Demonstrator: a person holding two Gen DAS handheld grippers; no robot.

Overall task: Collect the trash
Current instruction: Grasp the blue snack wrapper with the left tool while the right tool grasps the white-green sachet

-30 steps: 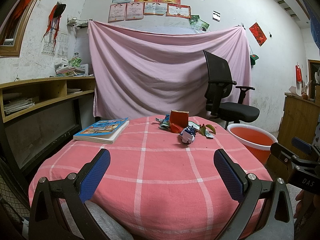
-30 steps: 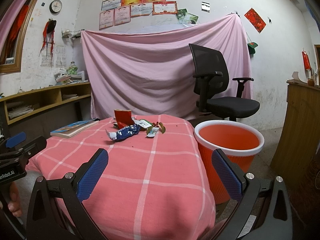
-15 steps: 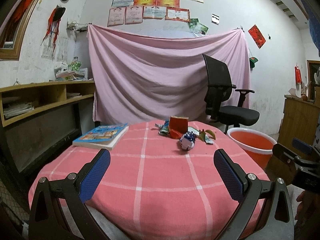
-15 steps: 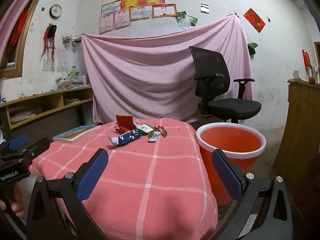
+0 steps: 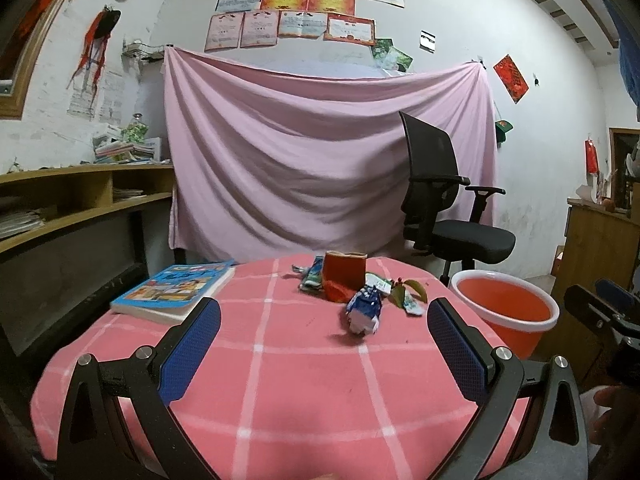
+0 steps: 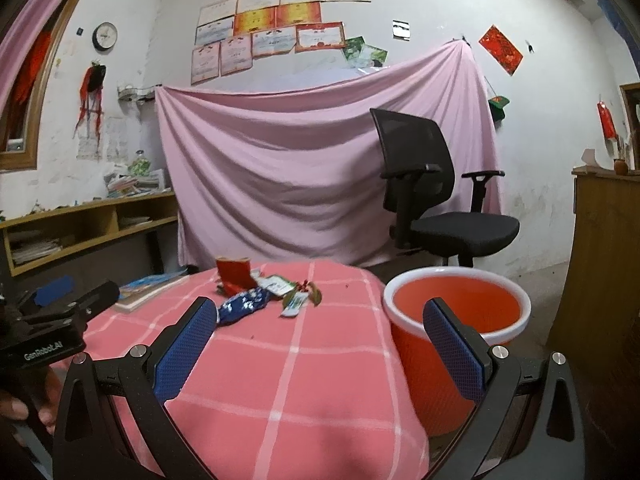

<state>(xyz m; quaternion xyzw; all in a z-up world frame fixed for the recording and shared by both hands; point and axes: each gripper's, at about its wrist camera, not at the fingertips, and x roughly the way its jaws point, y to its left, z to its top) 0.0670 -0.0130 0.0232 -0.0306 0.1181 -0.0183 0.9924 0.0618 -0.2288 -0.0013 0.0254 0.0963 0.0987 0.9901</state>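
A small heap of trash lies at the far side of the pink checked table (image 5: pixel 304 380): a red carton (image 5: pixel 345 274) (image 6: pixel 234 272), a blue and white wrapper (image 5: pixel 365 312) (image 6: pixel 243 305), green wrappers (image 5: pixel 313 278) and leaves (image 5: pixel 408 290). An orange bucket (image 5: pixel 505 309) (image 6: pixel 456 312) stands on the floor right of the table. My left gripper (image 5: pixel 320 348) is open and empty, over the near table edge. My right gripper (image 6: pixel 320 346) is open and empty, near the table's right edge, beside the bucket.
A colourful book (image 5: pixel 176 290) lies on the table's left side. A black office chair (image 5: pixel 444 208) stands behind the bucket. Wooden shelves (image 5: pixel 72 200) run along the left wall, a wooden cabinet (image 6: pixel 600 256) stands at the right.
Both grippers have dropped lower and tilted up, so the table looks flatter. The right one has rolled a little. Both stay open. The trash has not moved.
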